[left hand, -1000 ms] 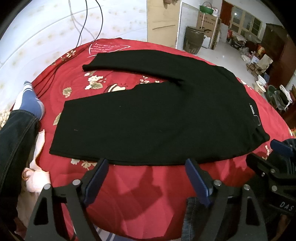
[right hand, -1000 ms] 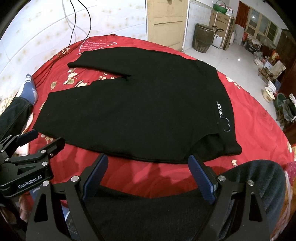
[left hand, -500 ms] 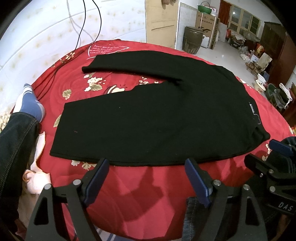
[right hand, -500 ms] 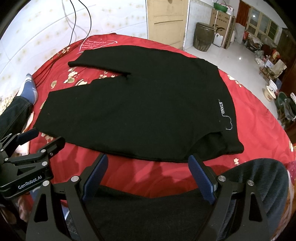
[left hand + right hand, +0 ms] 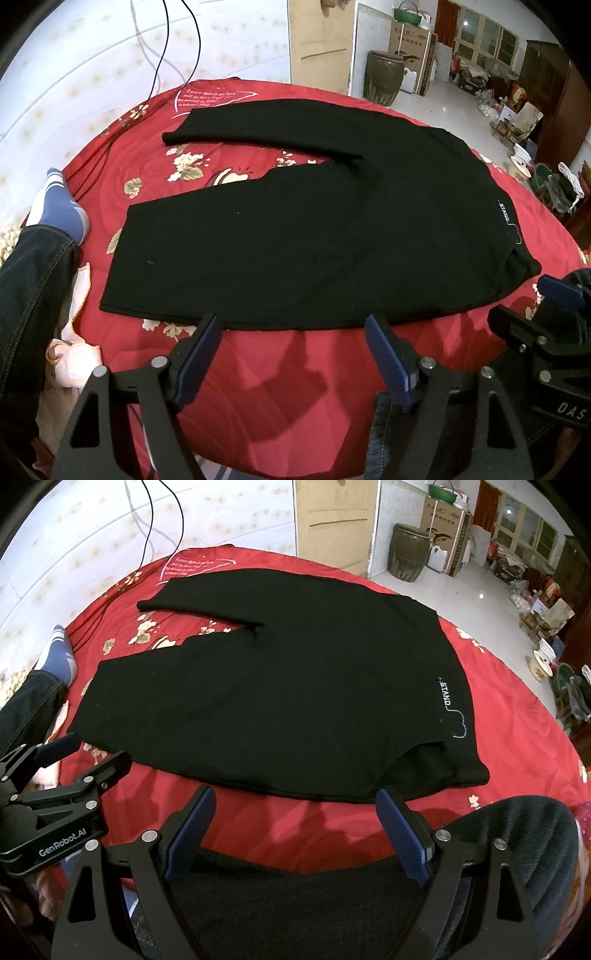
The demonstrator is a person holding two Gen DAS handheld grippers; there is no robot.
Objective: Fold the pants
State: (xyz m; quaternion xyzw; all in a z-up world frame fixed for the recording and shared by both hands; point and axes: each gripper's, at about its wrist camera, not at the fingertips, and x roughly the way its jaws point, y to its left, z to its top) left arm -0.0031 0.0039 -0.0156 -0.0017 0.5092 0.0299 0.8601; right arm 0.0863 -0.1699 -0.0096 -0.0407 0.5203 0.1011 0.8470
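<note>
Black pants laid flat, both grippers empty

The black pants (image 5: 314,229) lie spread on the red floral quilt (image 5: 295,376), legs running toward 9 o'clock and the waist (white "STAND" lettering) toward 3 o'clock. The left gripper (image 5: 291,350) hangs at 6 o'clock just short of the near hem; its jaws have just narrowed a little yet stand wide with nothing between them. The right gripper (image 5: 295,827) also gapes wide, holding nothing
</note>
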